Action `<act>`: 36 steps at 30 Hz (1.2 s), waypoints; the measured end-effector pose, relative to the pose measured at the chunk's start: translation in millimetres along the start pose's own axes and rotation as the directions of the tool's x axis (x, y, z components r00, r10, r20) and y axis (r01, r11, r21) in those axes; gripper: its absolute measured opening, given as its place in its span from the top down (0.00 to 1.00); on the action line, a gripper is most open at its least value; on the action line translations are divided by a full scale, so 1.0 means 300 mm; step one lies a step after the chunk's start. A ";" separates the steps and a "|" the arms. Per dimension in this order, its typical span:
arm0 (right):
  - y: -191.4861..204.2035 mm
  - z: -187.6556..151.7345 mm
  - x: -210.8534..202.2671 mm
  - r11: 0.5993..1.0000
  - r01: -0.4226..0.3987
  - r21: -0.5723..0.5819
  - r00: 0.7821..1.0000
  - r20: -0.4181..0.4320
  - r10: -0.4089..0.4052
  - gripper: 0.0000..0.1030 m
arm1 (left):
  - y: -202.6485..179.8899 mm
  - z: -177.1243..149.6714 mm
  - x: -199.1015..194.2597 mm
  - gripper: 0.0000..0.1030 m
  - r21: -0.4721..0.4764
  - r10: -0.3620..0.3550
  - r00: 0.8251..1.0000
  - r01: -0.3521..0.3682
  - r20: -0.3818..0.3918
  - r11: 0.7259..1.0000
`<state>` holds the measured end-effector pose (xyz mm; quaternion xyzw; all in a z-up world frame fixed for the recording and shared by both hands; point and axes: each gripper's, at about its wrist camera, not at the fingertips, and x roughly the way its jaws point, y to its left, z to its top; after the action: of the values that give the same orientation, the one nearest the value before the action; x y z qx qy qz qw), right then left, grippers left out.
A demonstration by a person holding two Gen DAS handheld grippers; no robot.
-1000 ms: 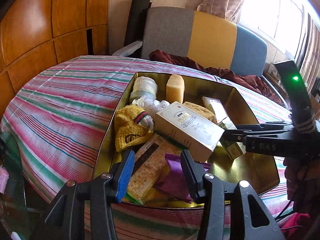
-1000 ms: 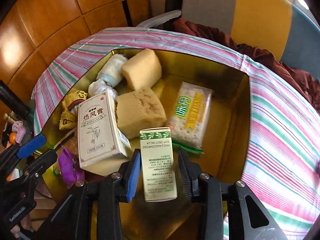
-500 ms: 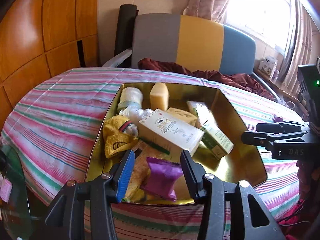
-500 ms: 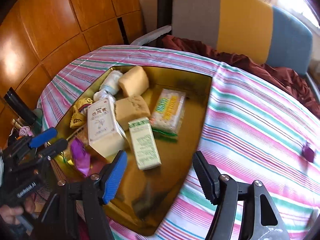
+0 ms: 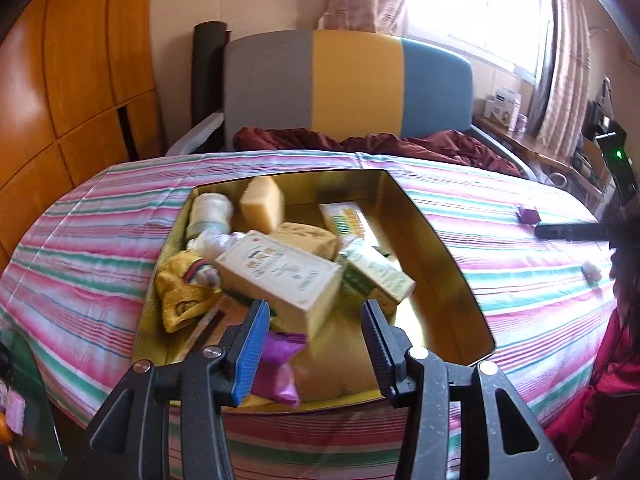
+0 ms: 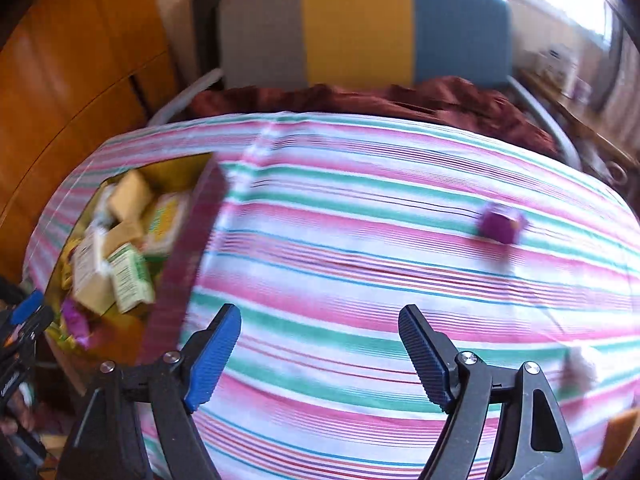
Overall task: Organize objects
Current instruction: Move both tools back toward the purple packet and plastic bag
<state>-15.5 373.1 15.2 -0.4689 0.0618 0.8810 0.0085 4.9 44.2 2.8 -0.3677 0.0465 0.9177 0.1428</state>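
Gold box packed: cream carton, green carton, sponges; purple cube loose on cloth.

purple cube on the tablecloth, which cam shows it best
The right wrist view: the purple cube sits large and unobstructed on the striped tablecloth, though motion-blurred. The left wrist view shows it only as a tiny purple shape near the right edge.

Both tools are black plastic clamps with silver screws at the joints. The left gripper and right gripper carry ribbed blue fingers. A red sleeve shows.
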 end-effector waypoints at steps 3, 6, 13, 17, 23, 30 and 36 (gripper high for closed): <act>-0.158 0.013 -0.029 0.992 0.058 0.113 0.998 0.016 -0.060 0.20 | -0.043 0.011 0.011 0.53 0.029 -0.015 1.000 0.015 -0.003 0.999; -0.328 0.014 -0.055 0.963 0.129 0.238 0.989 0.034 -0.141 0.15 | -0.084 0.020 0.018 0.53 0.059 -0.034 0.999 0.034 -0.004 0.998; -0.736 -0.102 -0.108 0.719 0.178 0.672 0.958 0.050 -0.284 0.13 | -0.211 0.057 0.047 0.53 0.123 -0.121 0.992 0.123 -0.027 0.985; -0.845 -0.174 -0.130 0.575 0.076 0.815 0.964 0.088 -0.252 0.13 | -0.305 0.091 0.079 0.53 0.141 -0.179 0.983 0.184 -0.051 0.973; -0.836 -0.166 -0.108 0.572 0.069 0.818 0.970 0.079 -0.230 0.13 | -0.467 0.152 0.133 0.53 0.192 -0.255 0.962 0.269 -0.093 0.944; -0.889 -0.233 -0.126 0.470 0.006 0.883 0.968 0.113 -0.224 0.12 | -0.650 0.215 0.257 0.53 0.202 -0.335 0.923 0.371 -0.188 0.907; -0.894 -0.237 -0.108 0.457 -0.053 0.888 0.976 0.144 -0.165 0.09 | -0.800 0.275 0.379 0.53 0.214 -0.390 0.884 0.446 -0.258 0.869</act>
<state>80.9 632.3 -24.5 -0.3021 0.4942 0.7631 0.2867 -56.9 315.0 -11.0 -0.4396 0.1031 0.8066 0.3815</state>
